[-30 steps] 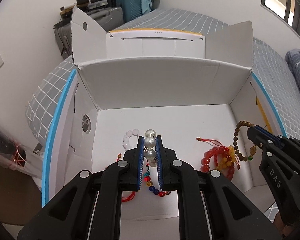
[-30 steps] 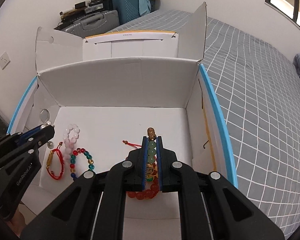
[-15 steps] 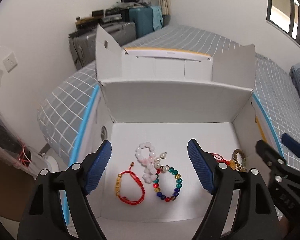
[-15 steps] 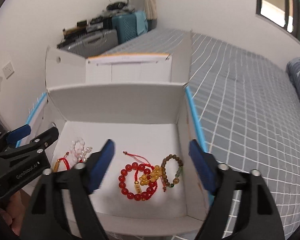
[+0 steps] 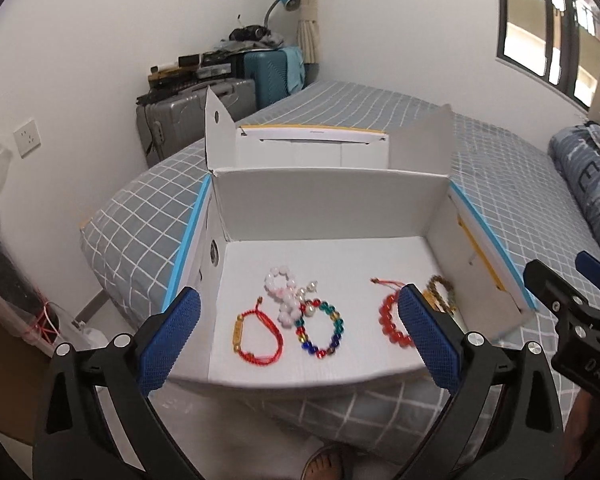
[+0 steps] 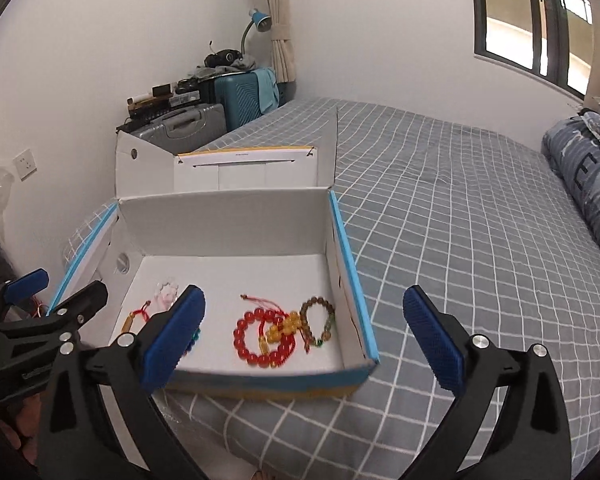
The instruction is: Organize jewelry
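Seven bracelets in one white box (image 5: 332, 208), by my count.
I see one red cord bracelet (image 5: 258, 334), one pink bead bracelet (image 5: 281, 289), one pearl bracelet (image 5: 306, 298), one multicoloured bead bracelet (image 5: 320, 332), one red bead bracelet (image 6: 260, 340), one amber bead bracelet (image 6: 286, 326), one brown bead bracelet (image 6: 318, 320).

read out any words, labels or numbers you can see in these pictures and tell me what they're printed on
"DAS": on the black body of the right gripper, seen from the left wrist camera.
Small dark print on the box's raised lid, below its yellow edge: too small to read.
Raised lettering on the left gripper, seen from the right wrist camera: too blurred to read.
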Demonstrator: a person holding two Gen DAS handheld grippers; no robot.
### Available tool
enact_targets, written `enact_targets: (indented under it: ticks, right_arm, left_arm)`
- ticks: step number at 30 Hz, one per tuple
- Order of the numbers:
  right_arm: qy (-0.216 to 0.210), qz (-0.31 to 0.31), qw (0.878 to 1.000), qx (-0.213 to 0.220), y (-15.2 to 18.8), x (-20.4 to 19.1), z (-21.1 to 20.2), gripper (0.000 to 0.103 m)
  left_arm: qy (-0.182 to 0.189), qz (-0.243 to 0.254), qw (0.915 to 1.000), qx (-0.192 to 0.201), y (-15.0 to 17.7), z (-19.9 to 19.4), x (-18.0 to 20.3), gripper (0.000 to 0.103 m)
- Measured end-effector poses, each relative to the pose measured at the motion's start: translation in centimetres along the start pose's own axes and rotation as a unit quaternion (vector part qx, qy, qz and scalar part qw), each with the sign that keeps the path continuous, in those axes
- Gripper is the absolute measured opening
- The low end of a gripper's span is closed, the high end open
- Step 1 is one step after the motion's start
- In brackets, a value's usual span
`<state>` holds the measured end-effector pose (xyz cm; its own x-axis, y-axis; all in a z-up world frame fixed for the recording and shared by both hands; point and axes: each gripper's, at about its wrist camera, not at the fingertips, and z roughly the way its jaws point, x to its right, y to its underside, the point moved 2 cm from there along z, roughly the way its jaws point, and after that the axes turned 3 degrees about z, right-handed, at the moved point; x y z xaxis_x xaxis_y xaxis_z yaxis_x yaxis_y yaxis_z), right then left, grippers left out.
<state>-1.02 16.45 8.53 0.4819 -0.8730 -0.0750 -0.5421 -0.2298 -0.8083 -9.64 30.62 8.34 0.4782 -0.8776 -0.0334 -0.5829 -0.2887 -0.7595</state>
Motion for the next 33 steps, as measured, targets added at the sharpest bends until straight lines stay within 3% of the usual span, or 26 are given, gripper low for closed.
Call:
enact_targets:
  ticks: [6,12,33]
  right_arm:
    - [-0.005,0.001,1.000,-0.002,2.4,0.2,-1.6,0.095]
    - [-0.003,-0.002,1.000,-0.015,4.2,0.0,-1.5,0.095]
    - [-0.001,0.004,1.000,-0.018,4.2,0.2,-1.1,0.095]
  left_arm:
    - [0.015,0.001,0.9998,0.010,1.9,-2.4,0.2,0.097]
    - [0.027,0.002,0.9996,-0.003,3.1,-2.4,0.2,0.097]
    - [0.024,0.000,0.9994,-0.026,3.3,-1.5,0.7,0.097]
